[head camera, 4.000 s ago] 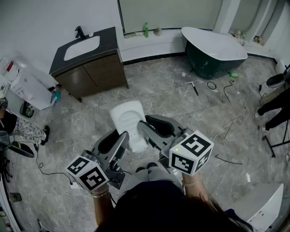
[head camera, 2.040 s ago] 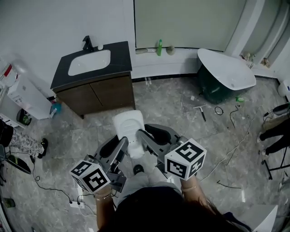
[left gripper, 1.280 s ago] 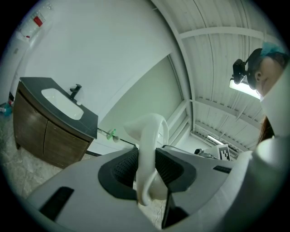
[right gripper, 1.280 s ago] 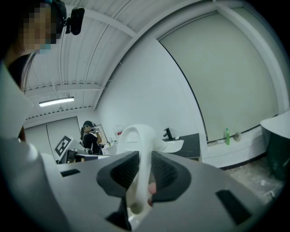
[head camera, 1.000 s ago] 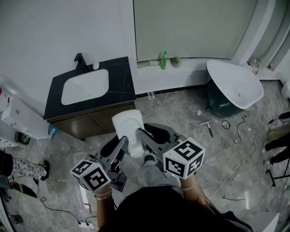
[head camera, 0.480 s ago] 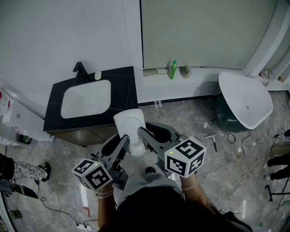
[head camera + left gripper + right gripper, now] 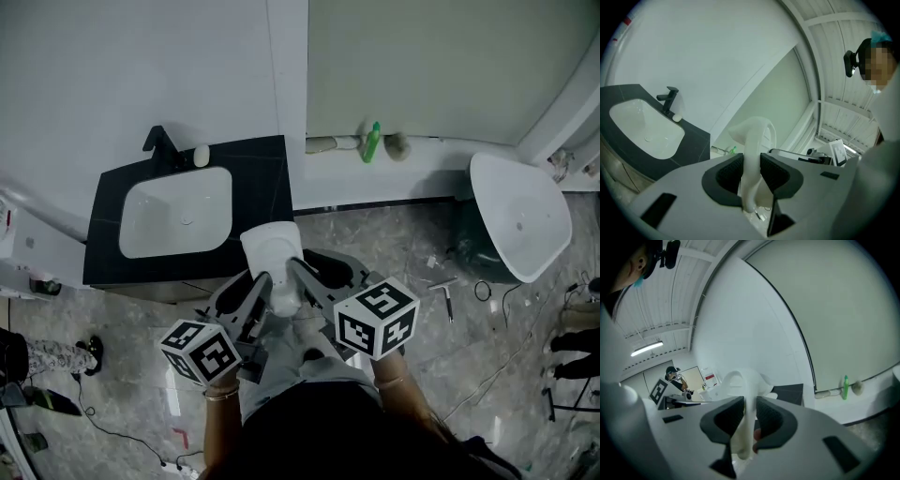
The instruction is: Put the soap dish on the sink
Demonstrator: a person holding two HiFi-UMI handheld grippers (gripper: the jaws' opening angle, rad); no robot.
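I hold a white soap dish (image 7: 274,260) in the air between both grippers, just in front of the black vanity top (image 7: 262,183). My left gripper (image 7: 261,287) is shut on the dish's left rim (image 7: 751,154). My right gripper (image 7: 292,274) is shut on its right rim (image 7: 749,401). The white sink basin (image 7: 176,210) is set in the vanity top, to the left of the dish. A black tap (image 7: 156,144) and a small white object (image 7: 201,155) stand at the back of the basin.
A white freestanding bathtub (image 7: 521,217) stands at right. A green bottle (image 7: 373,143) and a roundish object (image 7: 397,143) sit on the ledge by the wall. Cables and a squeegee (image 7: 442,291) lie on the marble floor. Another person's legs (image 7: 572,342) show at far right.
I have walked toward the vanity, which now lies much closer below me. Both grippers have stayed shut on the soap dish throughout.
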